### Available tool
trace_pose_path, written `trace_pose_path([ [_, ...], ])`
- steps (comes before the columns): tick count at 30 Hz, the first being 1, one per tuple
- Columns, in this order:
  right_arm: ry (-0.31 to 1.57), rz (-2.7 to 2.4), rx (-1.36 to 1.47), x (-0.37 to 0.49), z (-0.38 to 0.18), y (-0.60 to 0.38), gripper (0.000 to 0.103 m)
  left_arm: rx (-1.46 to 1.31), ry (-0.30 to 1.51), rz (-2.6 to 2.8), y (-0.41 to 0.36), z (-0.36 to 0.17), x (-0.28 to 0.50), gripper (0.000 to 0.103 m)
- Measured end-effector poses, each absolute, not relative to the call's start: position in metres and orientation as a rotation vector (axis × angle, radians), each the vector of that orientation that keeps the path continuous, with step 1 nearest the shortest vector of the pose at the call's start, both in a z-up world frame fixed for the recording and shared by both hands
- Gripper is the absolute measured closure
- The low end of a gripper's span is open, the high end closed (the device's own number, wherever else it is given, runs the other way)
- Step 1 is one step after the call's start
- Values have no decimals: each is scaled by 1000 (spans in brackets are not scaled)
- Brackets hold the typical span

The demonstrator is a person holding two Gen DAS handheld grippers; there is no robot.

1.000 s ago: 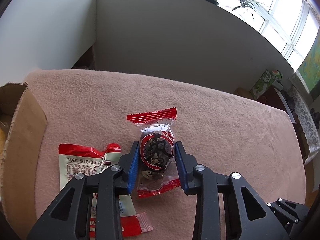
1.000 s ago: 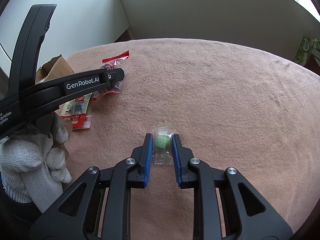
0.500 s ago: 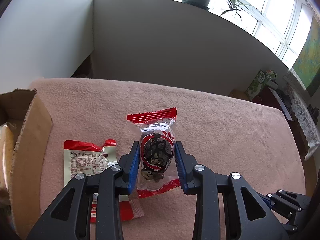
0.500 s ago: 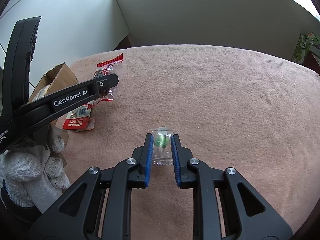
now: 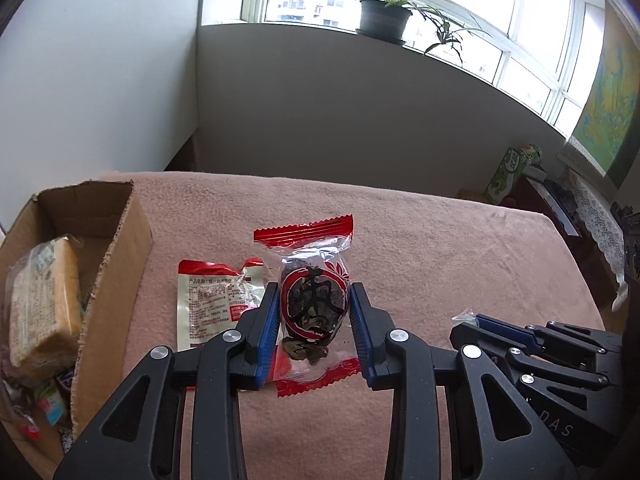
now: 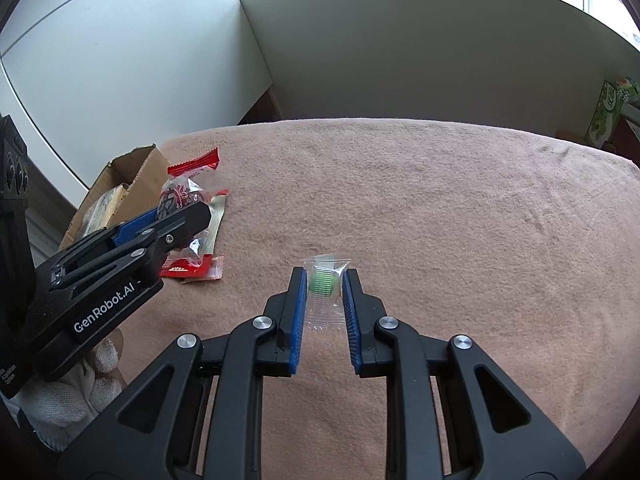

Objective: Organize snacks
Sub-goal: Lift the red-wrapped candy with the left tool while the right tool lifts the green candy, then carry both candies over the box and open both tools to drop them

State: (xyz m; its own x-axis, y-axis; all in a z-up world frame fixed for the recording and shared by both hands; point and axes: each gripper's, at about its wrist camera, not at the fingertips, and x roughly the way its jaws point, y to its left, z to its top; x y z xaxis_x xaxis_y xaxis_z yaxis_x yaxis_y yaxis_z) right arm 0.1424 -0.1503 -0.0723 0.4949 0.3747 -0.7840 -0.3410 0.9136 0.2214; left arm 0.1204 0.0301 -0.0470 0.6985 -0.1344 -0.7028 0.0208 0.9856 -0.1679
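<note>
Above the fuzzy pink table (image 6: pixel 440 208), the left gripper (image 5: pixel 314 314) is pinching a crinkly red-ended date packet (image 5: pixel 310 304). Alongside, the right gripper (image 6: pixel 323 292) is squeezing a clear sachet (image 6: pixel 326 294), seemingly holding a round green candy.

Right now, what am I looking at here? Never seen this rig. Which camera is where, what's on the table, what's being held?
No robot arm: a person holds a two-finger gripper in each hand, with a fisheye camera on each looking along its fingers.

In the left wrist view, the left gripper is shut on a red-ended snack packet. A flat red-and-white packet lies on the pink cloth, beside an open cardboard box with snacks inside.

In the right wrist view, the right gripper is shut on a small clear packet with a green sweet. The left gripper appears at the left of that view.
</note>
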Motion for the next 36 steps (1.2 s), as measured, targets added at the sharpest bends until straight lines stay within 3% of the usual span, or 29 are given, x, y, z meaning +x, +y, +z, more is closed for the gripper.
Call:
trace_pose_path([
  [24, 897, 599, 44, 135, -43, -32, 84, -226, 623, 42, 123, -17, 39, 71],
  [36, 892, 679, 73, 147, -38, 24, 84, -245, 617, 130, 170, -30, 16, 71],
])
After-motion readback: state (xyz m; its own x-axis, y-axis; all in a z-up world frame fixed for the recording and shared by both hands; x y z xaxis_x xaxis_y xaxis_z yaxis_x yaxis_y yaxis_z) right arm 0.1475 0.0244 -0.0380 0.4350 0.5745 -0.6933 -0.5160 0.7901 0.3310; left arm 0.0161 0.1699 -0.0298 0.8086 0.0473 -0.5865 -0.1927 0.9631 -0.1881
